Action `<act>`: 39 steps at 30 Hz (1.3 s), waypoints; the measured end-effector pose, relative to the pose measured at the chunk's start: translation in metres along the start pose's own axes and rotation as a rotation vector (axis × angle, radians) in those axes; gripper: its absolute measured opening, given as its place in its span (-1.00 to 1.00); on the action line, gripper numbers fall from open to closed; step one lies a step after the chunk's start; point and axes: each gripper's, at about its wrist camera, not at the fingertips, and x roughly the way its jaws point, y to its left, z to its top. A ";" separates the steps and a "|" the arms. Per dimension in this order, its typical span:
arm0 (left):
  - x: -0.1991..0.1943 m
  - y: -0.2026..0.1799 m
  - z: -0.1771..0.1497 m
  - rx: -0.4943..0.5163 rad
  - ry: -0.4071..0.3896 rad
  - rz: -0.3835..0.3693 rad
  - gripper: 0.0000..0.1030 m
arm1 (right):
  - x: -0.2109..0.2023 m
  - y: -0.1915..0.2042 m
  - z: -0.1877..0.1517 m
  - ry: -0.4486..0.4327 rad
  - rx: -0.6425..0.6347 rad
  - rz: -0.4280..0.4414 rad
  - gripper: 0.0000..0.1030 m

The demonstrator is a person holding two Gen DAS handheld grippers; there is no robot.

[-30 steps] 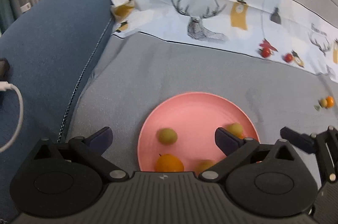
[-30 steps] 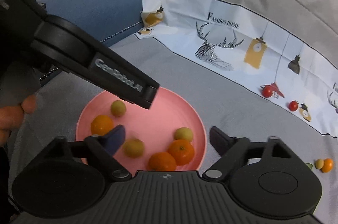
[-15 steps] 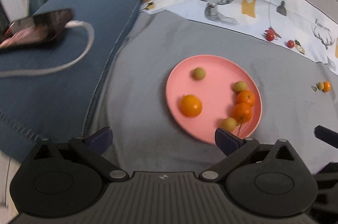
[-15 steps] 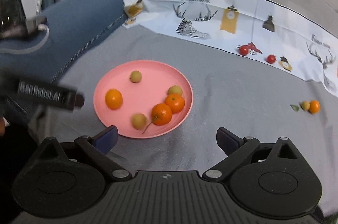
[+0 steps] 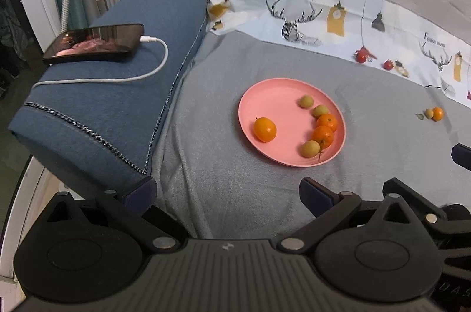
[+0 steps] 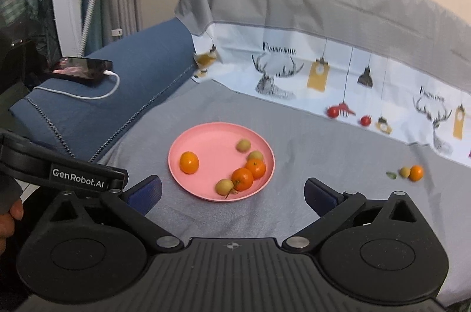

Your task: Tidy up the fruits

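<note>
A pink plate [image 5: 259,100] [image 6: 206,138] lies on the grey cloth and holds several fruits: an orange kumquat [image 5: 265,129] [image 6: 189,162] at its left, two mandarins [image 5: 323,135] [image 6: 242,179] and three small yellow-green fruits [image 5: 306,101] [image 6: 243,145] at its right. A small orange fruit [image 5: 437,114] [image 6: 416,172] and a yellow-green one [image 5: 429,113] [image 6: 404,172] lie on the cloth to the right. My left gripper [image 5: 228,195] is open and empty, well short of the plate. My right gripper [image 6: 232,192] is open and empty, just before the plate's near rim.
A blue cushion [image 5: 117,94] [image 6: 141,76] at the left carries a phone [image 5: 94,42] [image 6: 79,67] on a white cable. A printed white and grey cloth [image 5: 338,14] [image 6: 338,70] rises at the back. The left gripper's body [image 6: 59,167] shows at the right view's left.
Both grippers have pulled back and up from the plate, which now sits farther away. All the plate's fruits are now in full view. Both stayed open.
</note>
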 end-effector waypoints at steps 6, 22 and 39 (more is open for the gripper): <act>-0.026 -0.006 -0.013 0.016 -0.039 -0.009 0.99 | -0.027 -0.002 -0.005 -0.046 0.007 -0.010 0.98; -0.064 -0.007 -0.030 0.024 -0.117 0.001 0.99 | -0.067 -0.003 -0.017 -0.121 0.013 -0.017 0.98; -0.072 -0.006 -0.034 0.027 -0.132 0.002 0.99 | -0.076 -0.001 -0.021 -0.142 0.017 -0.021 0.98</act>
